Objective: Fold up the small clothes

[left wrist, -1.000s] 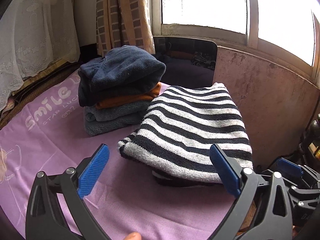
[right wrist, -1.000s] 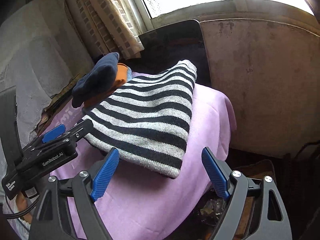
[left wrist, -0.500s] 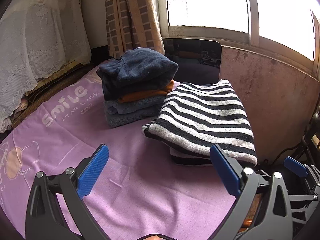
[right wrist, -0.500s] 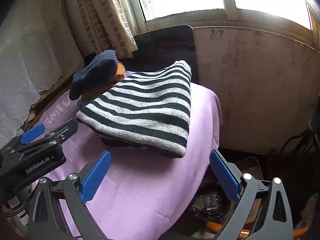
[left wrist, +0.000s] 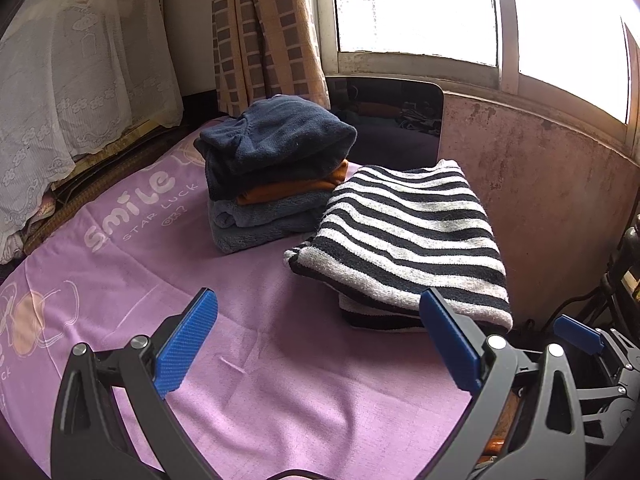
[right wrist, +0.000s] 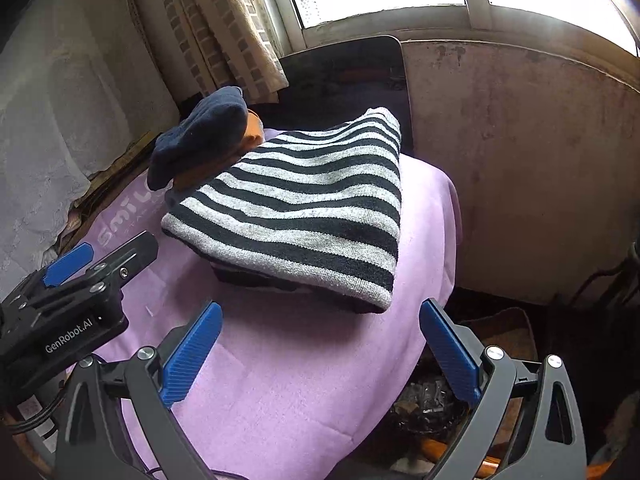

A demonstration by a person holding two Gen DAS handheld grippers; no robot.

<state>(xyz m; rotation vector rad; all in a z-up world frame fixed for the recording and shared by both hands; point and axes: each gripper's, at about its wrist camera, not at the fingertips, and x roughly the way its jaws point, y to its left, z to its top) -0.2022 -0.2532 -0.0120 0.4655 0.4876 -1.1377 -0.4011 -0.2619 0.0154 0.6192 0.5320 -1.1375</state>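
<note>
Over the purple cloth, both grippers hang with fingers spread and empty.

The left gripper (left wrist: 318, 344) and right gripper (right wrist: 320, 354) sit clear of the folded striped sweater (right wrist: 304, 208), which lies on the purple cloth (left wrist: 260, 360) near its right edge, just beside a stack of folded clothes (left wrist: 272, 172).

the folded sweater (left wrist: 404, 236) is black and grey-white stripes. the stack (left wrist: 272, 172) next to it goes navy on top, then orange, then two slate-blue layers. the sheet (left wrist: 280, 380) is lilac with white "smile" lettering. the curtain (left wrist: 264, 28) is tan with a brown check. both grippers have black frames with blue pads (right wrist: 192, 354).
</note>
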